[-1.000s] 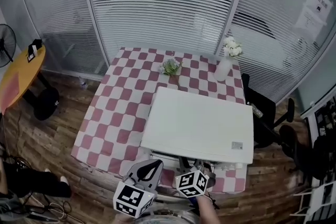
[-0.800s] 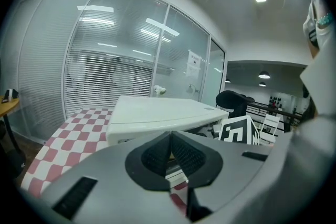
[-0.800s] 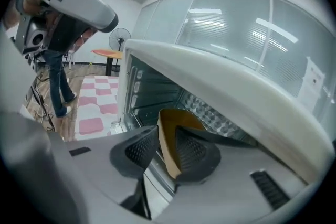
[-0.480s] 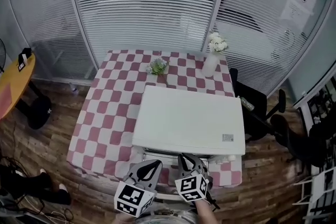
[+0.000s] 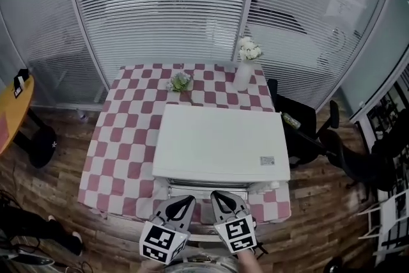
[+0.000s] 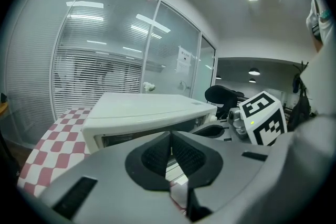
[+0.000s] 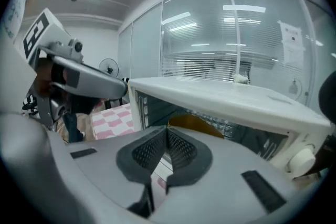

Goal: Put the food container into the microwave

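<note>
The white microwave (image 5: 220, 144) stands on the checked table, its front towards me. In the right gripper view an orange-yellow rounded thing (image 7: 197, 124) shows in the dark front of the microwave (image 7: 226, 102); I cannot tell whether it is the food container. My right gripper (image 5: 216, 195) hangs just before the microwave's front. Its jaws have just been closing and now meet with nothing between them (image 7: 167, 131). My left gripper (image 5: 190, 200) is beside it, pads together and empty (image 6: 170, 136).
A vase of white flowers (image 5: 244, 70) and a small green plant (image 5: 181, 81) stand behind the microwave. The red-and-white cloth (image 5: 121, 137) covers the table. A black chair (image 5: 307, 131) is at the right, an orange round table (image 5: 9, 112) at the left.
The right gripper has rolled upright and drawn back a little from the microwave's front. The left gripper has hardly moved. The whole scene has slid left in the head view.
</note>
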Tool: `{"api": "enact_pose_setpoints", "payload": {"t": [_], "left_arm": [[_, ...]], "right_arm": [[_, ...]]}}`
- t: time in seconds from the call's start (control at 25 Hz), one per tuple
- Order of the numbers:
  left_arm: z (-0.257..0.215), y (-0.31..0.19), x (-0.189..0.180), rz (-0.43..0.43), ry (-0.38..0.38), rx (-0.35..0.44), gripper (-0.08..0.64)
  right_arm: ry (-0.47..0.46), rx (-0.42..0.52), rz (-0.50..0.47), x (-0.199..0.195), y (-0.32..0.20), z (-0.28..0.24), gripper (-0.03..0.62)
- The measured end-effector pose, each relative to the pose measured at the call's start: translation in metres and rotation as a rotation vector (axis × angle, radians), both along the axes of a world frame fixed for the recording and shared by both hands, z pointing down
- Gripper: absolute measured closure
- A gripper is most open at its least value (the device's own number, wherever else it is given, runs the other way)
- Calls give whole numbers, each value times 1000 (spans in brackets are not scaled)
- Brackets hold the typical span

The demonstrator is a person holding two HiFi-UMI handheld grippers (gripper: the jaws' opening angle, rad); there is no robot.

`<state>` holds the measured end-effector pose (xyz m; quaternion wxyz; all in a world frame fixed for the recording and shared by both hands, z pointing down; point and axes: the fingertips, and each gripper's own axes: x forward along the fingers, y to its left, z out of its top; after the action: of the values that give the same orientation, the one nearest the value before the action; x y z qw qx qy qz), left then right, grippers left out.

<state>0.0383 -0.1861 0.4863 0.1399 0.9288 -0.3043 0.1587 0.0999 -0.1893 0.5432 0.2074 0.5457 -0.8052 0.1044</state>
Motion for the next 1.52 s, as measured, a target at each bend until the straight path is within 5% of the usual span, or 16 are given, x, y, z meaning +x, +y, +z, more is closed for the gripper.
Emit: {"api": "enact_pose_setpoints", "payload": {"t": [0.64, 1.0, 1.52], "left_arm": [[-56, -3, 2, 10, 92, 111, 546], [-99, -8, 0, 2, 147, 201, 546], [-103, -5, -1, 5, 155, 203, 546]], "right_arm": [[-241, 239, -26, -19, 0, -119, 598], [-230, 332, -76, -26, 2, -168, 598], [-207, 295, -92, -32, 2, -164, 600]]}}
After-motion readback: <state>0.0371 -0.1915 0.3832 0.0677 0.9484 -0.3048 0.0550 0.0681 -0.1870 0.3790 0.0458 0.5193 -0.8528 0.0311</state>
